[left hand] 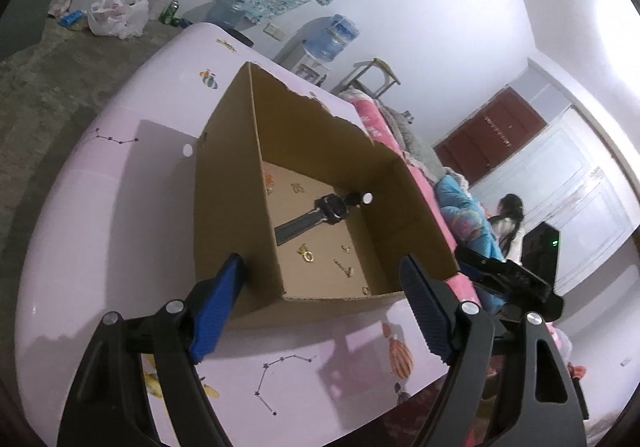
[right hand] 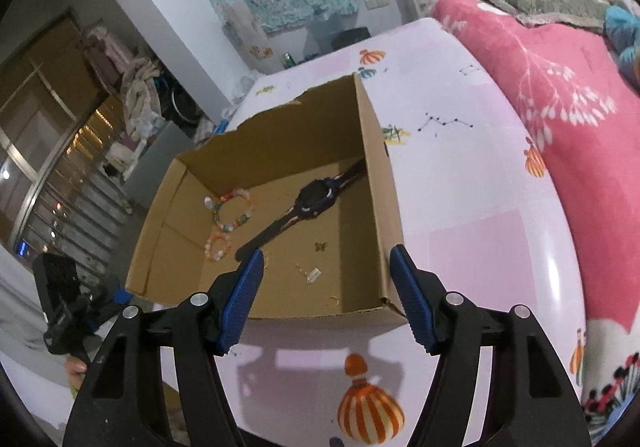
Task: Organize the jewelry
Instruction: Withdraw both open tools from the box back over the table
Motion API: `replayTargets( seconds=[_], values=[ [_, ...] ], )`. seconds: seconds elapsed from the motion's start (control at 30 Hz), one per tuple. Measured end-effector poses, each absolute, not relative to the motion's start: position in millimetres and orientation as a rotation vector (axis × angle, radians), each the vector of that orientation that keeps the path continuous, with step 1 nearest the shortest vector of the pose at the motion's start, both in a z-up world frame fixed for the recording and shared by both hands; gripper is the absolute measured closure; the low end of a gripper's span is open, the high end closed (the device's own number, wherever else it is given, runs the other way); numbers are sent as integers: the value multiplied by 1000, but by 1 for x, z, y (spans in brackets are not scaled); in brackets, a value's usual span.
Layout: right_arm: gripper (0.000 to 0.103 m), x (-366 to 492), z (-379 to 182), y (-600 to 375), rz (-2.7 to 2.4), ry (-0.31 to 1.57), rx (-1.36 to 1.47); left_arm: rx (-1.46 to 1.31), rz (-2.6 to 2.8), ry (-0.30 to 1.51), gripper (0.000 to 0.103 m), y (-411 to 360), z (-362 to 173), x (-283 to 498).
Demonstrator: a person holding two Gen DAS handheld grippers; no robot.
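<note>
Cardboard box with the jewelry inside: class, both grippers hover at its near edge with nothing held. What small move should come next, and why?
Probably lower the right gripper over the near wall of the cardboard box toward the small gold pieces just beyond its open, empty fingers. The watch and bead bracelets lie farther in. The left gripper is open too.

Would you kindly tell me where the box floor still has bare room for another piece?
Inside the brown cardboard box, the floor is bare along the left wall, beside the beaded bracelets. The middle is crowded: the black wristwatch lies diagonally across it, with small gold pieces scattered toward the near wall.
</note>
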State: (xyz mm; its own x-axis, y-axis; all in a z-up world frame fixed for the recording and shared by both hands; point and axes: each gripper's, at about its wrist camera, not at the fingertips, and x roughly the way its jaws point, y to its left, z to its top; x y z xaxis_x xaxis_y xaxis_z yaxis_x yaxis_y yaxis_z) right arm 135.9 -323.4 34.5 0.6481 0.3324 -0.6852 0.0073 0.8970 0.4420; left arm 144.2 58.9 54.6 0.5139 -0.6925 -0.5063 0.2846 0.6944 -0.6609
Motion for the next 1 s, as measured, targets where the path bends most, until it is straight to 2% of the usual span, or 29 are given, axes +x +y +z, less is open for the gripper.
replayTargets(
  seconds=[0.23,0.47,1.0],
  values=[
    [40,150,26,-327,190,884,489,-583,-577,881,26,57,45,154],
    [40,124,22,-327,217,888,589,-571,-549,897,26,65,49,137],
    [40,81,24,-321,192,867,588,-545,-530,885,26,64,52,101]
  ],
)
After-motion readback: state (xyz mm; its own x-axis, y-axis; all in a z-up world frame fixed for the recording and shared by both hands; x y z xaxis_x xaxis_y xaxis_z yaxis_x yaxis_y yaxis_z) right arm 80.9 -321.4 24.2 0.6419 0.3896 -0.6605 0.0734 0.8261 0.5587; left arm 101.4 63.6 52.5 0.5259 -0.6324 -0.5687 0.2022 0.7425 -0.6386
